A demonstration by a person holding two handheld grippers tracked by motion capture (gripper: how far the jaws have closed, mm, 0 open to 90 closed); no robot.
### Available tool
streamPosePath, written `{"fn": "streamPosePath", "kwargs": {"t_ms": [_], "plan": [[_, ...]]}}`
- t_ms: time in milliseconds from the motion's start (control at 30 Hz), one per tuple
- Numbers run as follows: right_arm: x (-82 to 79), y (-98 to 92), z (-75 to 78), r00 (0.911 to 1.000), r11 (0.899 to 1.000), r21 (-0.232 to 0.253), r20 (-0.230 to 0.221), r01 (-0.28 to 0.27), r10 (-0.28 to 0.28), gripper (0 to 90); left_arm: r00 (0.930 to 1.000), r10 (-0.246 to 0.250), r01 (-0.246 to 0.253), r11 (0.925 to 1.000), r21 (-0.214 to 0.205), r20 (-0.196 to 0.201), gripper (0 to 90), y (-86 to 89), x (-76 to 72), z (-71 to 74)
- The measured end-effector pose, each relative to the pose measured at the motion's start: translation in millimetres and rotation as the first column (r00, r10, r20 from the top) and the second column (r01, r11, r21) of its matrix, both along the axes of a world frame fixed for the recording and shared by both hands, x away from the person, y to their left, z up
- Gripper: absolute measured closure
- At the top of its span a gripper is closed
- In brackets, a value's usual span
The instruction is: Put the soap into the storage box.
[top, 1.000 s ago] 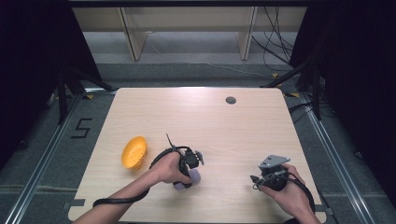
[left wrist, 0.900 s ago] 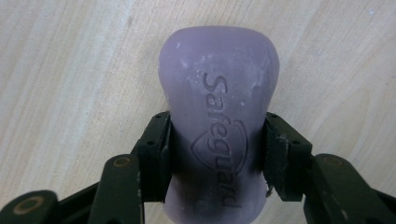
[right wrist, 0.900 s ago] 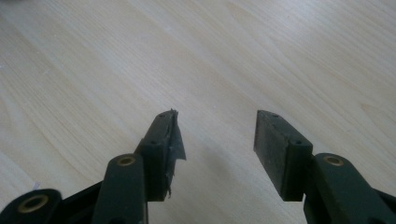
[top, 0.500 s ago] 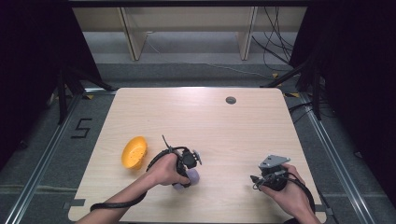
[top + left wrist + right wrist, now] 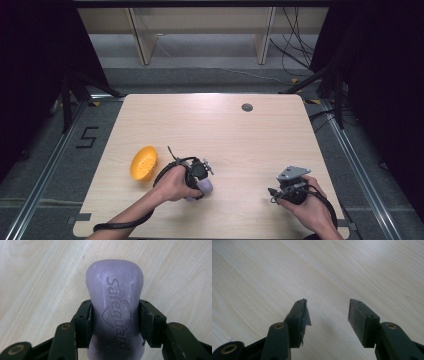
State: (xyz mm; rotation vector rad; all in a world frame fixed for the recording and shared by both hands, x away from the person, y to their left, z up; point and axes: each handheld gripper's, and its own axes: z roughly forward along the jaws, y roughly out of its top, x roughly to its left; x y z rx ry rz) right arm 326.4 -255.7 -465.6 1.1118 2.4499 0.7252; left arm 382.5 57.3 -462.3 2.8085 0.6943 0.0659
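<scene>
Over the table (image 5: 225, 130), the high view showed a light wooden top with a small dark round disc (image 5: 247, 107) set near its far edge. An orange perforated dish (image 5: 143, 163) lay toward the near left. Just right of it, the left hand (image 5: 172, 184) held the left gripper (image 5: 200, 175) over a lilac soap bar (image 5: 204, 188) that rested on the wood. Well apart, at the near right, the right hand (image 5: 310, 210) held the right gripper (image 5: 286, 189), with its grey three-cornered plate on top.

Along the left gripper view, the left gripper (image 5: 115, 320) had its two black jaws clamped on the sides of the soap bar (image 5: 114, 290), stamped "Safeguard", whose rounded end stuck out past the pads (image 5: 147, 322).

Along the right gripper view, the right gripper (image 5: 327, 312) had its jaws standing apart above bare wood grain, holding nothing. A torn flap of dark material hung from the pad (image 5: 302, 317) on the view's left.
</scene>
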Motion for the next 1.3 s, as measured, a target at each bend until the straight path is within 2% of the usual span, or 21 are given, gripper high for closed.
{"fn": "streamPosePath", "kwargs": {"t_ms": [333,367,533,700,967,1000,1033,1100,1133,1167,1200,1233,1300], "plan": [[0.2,-0.1,-0.1,1.0000,1.000,0.000,0.001,-0.001,0.001,49.7,0.9981,0.047,-0.044,0.9971,-0.062,0.039,48.8,4.9,-3.2,6.2],[0.2,-0.1,0.0,1.0000,1.000,0.001,0.001,-0.001,0.001,49.7,0.9985,0.037,-0.035,0.9981,-0.051,0.040,48.8,5.8,-3.0,7.3],[0.2,-0.2,0.1,1.0000,1.000,0.002,0.002,0.001,-0.001,49.7,0.9955,0.067,-0.059,0.9927,-0.105,0.067,48.8,8.3,-5.8,10.3],[0.6,-0.8,-0.4,0.9998,1.000,0.000,0.018,-0.002,0.002,49.7,0.9931,0.080,-0.068,0.9894,-0.128,0.086,48.8,12.1,-7.7,13.0],[0.7,-0.8,-0.4,0.9998,1.000,0.000,0.018,-0.003,0.003,49.7,0.9857,0.115,-0.091,0.9784,-0.186,0.123,48.9,17.3,-11.0,13.8],[0.7,-0.7,-0.4,0.9998,1.000,0.001,0.018,-0.002,0.002,49.6,0.9850,0.109,-0.084,0.9798,-0.182,0.134,48.9,18.5,-11.3,14.1],[0.7,-0.7,-0.4,0.9998,1.000,0.001,0.019,-0.002,0.002,49.6,0.9812,0.135,-0.105,0.9727,-0.207,0.138,48.8,17.9,-12.5,12.9],[0.6,-0.7,-0.4,0.9998,1.000,0.001,0.018,-0.001,0.001,49.6,0.9809,0.130,-0.100,0.9739,-0.204,0.144,48.8,19.9,-12.3,13.3],[0.0,-0.1,-0.6,0.9999,1.000,0.007,0.014,0.007,-0.007,49.6,0.9779,0.150,-0.116,0.9685,-0.220,0.145,48.9,19.6,-13.0,12.6],[0.0,0.0,-0.6,0.9999,1.000,0.009,0.013,0.007,-0.007,49.6,0.9779,0.151,-0.117,0.9687,-0.219,0.145,48.8,20.2,-13.1,12.9],[0.7,-0.9,0.1,0.9998,1.000,-0.001,0.018,-0.003,0.003,49.6,0.9760,0.164,-0.129,0.9641,-0.232,0.143,48.8,20.6,-13.2,12.2],[0.7,-0.9,0.1,0.9998,1.000,-0.001,0.018,-0.003,0.003,49.6,0.9762,0.158,-0.122,0.9657,-0.229,0.148,48.8,21.7,-12.9,12.9],[0.2,-0.4,0.8,0.9999,1.000,0.005,0.010,0.006,-0.006,49.6,0.9744,0.172,-0.135,0.9624,-0.236,0.144,48.9,22.3,-13.6,12.7]]}}
